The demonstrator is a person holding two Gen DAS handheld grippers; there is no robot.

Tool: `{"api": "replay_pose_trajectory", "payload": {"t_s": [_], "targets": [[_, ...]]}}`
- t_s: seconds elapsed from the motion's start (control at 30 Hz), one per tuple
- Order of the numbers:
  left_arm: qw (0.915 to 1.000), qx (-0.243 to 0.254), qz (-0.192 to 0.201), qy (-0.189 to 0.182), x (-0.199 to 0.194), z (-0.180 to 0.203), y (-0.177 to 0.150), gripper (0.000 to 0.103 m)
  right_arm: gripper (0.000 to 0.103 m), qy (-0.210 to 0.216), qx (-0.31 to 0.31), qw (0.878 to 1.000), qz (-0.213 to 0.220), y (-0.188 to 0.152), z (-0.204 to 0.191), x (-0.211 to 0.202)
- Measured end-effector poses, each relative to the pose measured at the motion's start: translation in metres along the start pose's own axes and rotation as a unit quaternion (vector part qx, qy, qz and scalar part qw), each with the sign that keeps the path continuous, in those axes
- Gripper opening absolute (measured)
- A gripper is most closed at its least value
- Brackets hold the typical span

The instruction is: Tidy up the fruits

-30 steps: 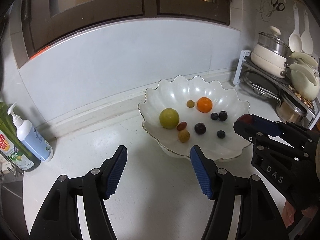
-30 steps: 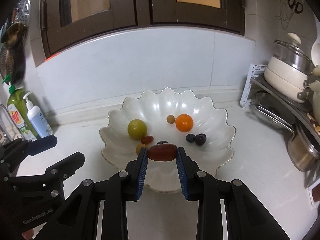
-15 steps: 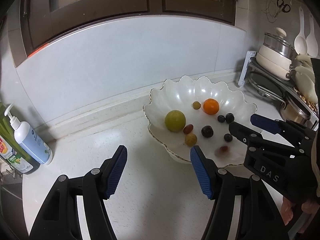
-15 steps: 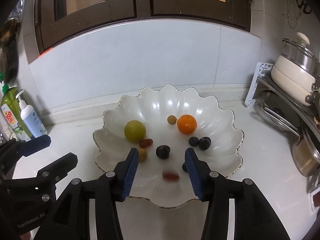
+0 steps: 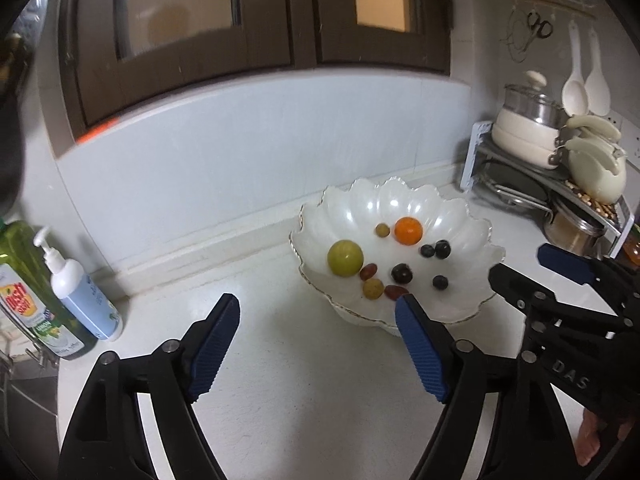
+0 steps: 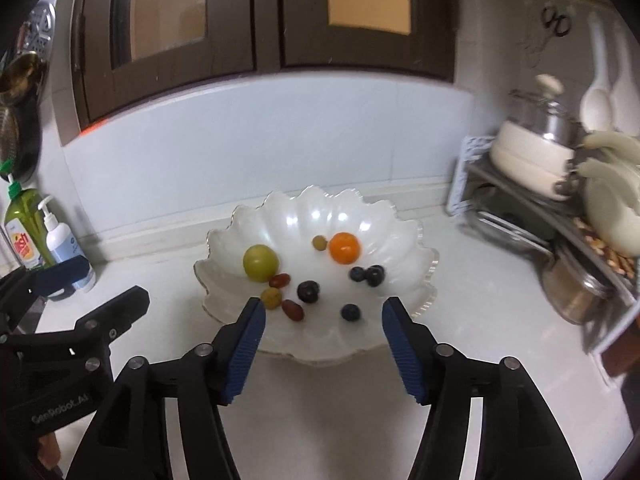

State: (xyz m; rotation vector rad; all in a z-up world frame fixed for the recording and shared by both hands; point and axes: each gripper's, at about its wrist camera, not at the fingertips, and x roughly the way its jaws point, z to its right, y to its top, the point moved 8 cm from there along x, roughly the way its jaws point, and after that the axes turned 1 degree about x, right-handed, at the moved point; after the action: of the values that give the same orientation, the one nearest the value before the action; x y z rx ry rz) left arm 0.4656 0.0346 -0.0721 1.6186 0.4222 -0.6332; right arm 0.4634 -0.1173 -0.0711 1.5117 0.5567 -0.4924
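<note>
Between the blue pads of the right gripper (image 6: 323,334) nothing is held; its jaws are opening, hanging above the near rim of the white scalloped bowl (image 6: 420,276). Beside it, off the bowl's left side, the left gripper (image 5: 318,336) hangs over bare white surface (image 5: 304,400), its jaws also spreading with nothing between them. Inside the bowl, nearest that rim, lies a dark red oblong fruit (image 6: 293,310), just beside a small yellow-brown one (image 6: 271,298). A second small red fruit (image 6: 279,280) sits against the large green fruit (image 6: 261,262) on the bowl's left side. A dark plum-coloured fruit (image 6: 308,291) rests near the bowl's middle, one blueberry (image 6: 351,313) toward the near right, and a pair of blueberries (image 6: 368,275) touching each other farther right. Toward the bowl's back are an orange (image 6: 344,247) and a small olive-coloured fruit (image 6: 319,242) beside it. Well left of the bowl stand a white pump bottle (image 5: 80,300) and a green bottle (image 5: 28,288); right of the bowl a rack (image 5: 516,176) carries pots.
</note>
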Motion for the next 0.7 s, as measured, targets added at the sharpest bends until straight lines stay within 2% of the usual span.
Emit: {"api": "replay_pose_trajectory", "payload": {"t_s": [0.27, 0.7], "targets": [[0.9988, 0.009, 0.047, 0.001, -0.06, 0.013, -0.002, 0.09, 0.076, -0.027, 0.026, 0.998, 0.041, -0.01, 0.017, -0.068], [0.9962, -0.002, 0.087, 0.002, -0.169, 0.044, -0.044, 0.09, 0.076, -0.019, 0.039, 0.996, 0.078, -0.054, 0.038, -0.183]]}}
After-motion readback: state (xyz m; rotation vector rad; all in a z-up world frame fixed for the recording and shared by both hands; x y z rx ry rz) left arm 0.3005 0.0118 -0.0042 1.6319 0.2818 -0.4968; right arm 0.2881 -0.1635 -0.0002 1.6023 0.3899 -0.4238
